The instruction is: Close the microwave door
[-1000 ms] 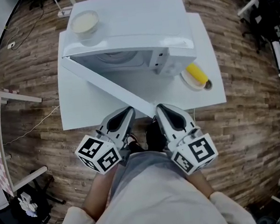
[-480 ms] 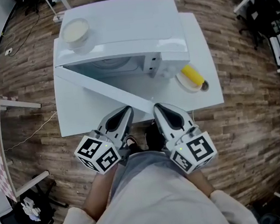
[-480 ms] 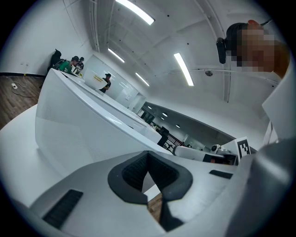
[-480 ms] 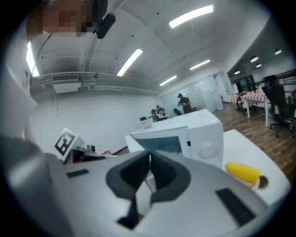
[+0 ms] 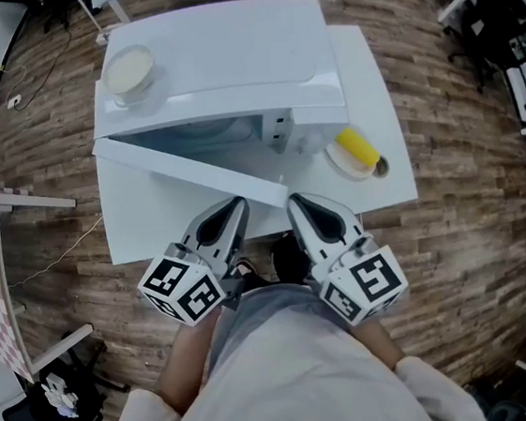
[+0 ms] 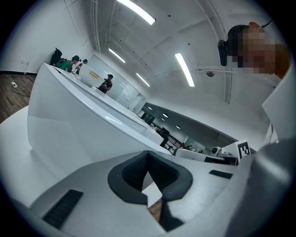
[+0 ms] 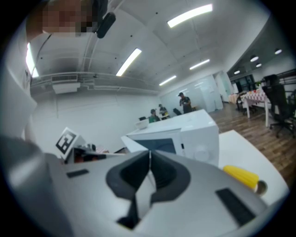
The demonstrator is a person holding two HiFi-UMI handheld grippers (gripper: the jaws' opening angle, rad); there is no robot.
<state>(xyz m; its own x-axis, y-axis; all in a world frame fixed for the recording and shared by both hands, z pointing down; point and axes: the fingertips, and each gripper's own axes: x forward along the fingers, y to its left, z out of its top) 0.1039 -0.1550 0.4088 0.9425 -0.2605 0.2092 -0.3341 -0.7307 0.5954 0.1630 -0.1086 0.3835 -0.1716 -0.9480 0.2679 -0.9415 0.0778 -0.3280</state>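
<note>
The microwave (image 5: 227, 58) sits on the white worktop (image 5: 141, 219) right in front of me. Its door (image 5: 192, 170) stands open, hinged on the left and swung out toward me at a slant, so its free end comes close to the front edge of the worktop.

My left hand-held gripper (image 5: 234, 205) is low at that edge, just on my side of the door, with its jaws pressed together and nothing between them. In the left gripper view, the left hand-held gripper (image 6: 148, 155) looks up along the door (image 6: 69, 134), which fills the left of the picture.

My right hand-held gripper (image 5: 295, 201) is beside the left one, its tip just under the door's free end. I cannot tell whether it touches the door. Its jaws are also together and empty. The right gripper view, over the right hand-held gripper (image 7: 149, 155), shows the microwave (image 7: 199, 134) with its dark cavity exposed.

A bowl (image 5: 129, 69) stands on the microwave's top at its back left corner. To the right of the microwave, a plate (image 5: 336, 162) on the worktop carries a yellow item (image 5: 358, 147).
</note>
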